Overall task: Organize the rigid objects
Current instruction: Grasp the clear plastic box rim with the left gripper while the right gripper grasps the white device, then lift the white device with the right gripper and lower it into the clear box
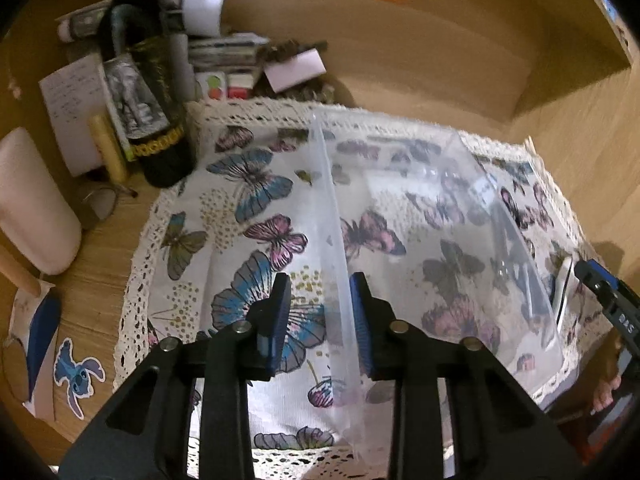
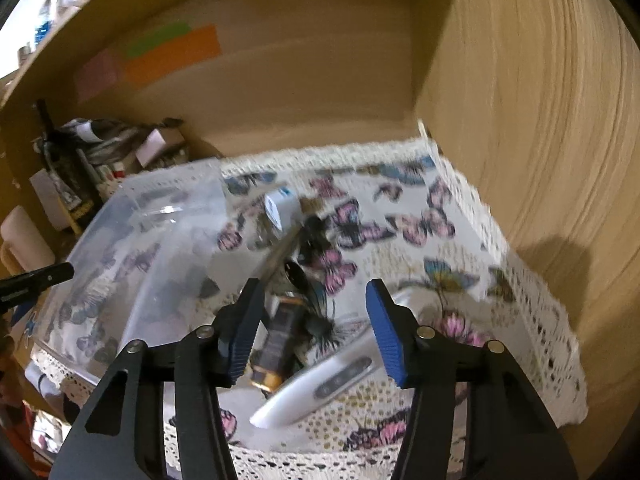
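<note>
A clear plastic box [image 1: 440,216] stands on a butterfly-print cloth [image 1: 240,208]. My left gripper [image 1: 320,320] is open, with the box's left wall passing between its jaws, close to the right jaw. My right gripper [image 2: 316,332] is open and empty above a white remote-like device [image 2: 320,384] and a black-and-gold battery [image 2: 276,348], which lie on the cloth [image 2: 440,280] right of the box [image 2: 132,248]. A small white-and-blue box [image 2: 280,208] and a dark object [image 2: 312,240] lie farther back. The right gripper's tip [image 1: 600,292] shows in the left wrist view.
A dark bottle [image 1: 152,92], papers, small boxes and a pale pouch [image 1: 32,208] crowd the back left corner of the wooden shelf. Glasses [image 1: 100,204] lie by the cloth. A wooden side wall [image 2: 540,140] stands at the right. A Stitch sticker [image 1: 78,376] lies at the front left.
</note>
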The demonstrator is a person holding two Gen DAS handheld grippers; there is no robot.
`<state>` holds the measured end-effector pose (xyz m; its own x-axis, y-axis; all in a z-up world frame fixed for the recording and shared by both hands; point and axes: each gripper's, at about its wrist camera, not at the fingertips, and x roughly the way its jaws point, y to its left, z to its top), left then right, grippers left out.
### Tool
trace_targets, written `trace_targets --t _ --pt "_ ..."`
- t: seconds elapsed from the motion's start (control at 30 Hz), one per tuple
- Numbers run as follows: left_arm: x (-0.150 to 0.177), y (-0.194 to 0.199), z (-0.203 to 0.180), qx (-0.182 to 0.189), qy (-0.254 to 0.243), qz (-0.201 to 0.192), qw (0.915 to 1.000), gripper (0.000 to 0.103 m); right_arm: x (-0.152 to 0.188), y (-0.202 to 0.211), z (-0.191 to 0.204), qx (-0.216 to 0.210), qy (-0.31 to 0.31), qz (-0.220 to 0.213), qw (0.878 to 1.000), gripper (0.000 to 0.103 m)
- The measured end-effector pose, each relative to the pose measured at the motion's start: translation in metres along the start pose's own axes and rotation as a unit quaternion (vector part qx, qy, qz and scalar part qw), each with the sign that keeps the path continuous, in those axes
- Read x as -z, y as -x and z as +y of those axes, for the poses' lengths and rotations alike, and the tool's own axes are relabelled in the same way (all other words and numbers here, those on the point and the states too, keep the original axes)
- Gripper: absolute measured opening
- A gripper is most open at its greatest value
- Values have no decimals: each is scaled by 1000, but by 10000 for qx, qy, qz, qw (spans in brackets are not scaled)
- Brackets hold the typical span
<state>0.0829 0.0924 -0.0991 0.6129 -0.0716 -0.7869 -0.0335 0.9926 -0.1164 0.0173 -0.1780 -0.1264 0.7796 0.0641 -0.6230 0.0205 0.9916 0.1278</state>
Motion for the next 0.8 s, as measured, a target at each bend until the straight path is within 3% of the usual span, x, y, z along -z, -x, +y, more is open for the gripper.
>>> trace_targets --t 0.2,0.4,0.67,0.8 --pt "-5 -11 -6 325 -194 559 9977 10 14 -9 -8 224 -301 342 9987 48" --pt "-6 -11 -9 275 -356 608 9971 10 24 -11 -22 566 -772 458 9944 48" --pt "-6 -11 -10 278 -371 580 9972 10 33 -37 -37 253 -1215 752 9894 48" --pt "-5 -11 -9 288 -362 535 9975 10 31 -55 -34 202 -1044 694 9919 48"
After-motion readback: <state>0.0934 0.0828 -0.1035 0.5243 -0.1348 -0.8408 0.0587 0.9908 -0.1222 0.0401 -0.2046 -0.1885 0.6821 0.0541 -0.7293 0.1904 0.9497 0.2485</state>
